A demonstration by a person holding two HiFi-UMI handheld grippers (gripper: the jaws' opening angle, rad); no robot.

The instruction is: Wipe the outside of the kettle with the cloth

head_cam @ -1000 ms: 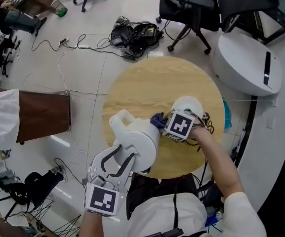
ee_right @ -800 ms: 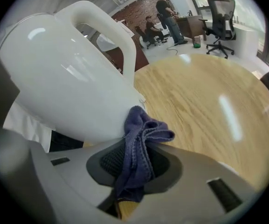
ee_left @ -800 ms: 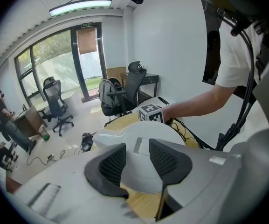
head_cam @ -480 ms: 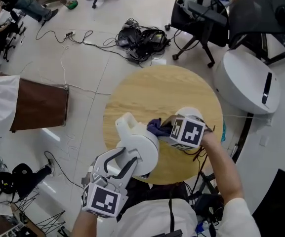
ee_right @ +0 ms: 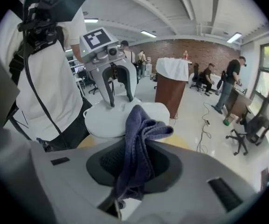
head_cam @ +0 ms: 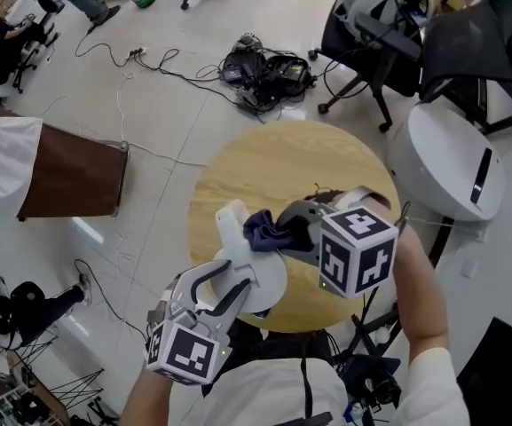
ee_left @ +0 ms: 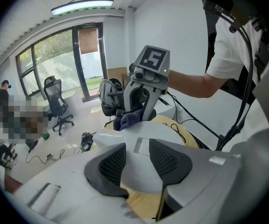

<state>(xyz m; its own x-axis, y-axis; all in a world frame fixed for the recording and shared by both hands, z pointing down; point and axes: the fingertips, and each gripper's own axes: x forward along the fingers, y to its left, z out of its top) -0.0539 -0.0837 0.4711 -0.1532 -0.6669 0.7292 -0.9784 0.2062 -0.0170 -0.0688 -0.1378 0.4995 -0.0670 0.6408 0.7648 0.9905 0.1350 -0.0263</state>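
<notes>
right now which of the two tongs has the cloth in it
The right tongs: the dark blue cloth is pinched between its jaws, while the left tongs grip the white kettle.

— What stands round the wooden surface [head_cam: 264,162]?
— Pale, glossy floor [head_cam: 176,122]. From the head view there is a cable tangle [head_cam: 269,65] at twelve o'clock, a dark office chair [head_cam: 371,43] at one, and a brown cabinet [head_cam: 69,189] with a white cover at nine.
— Farther off?
— A brick wall [ee_right: 204,48], ceiling strip lights [ee_right: 148,33] and tall windows [ee_left: 55,64].
</notes>
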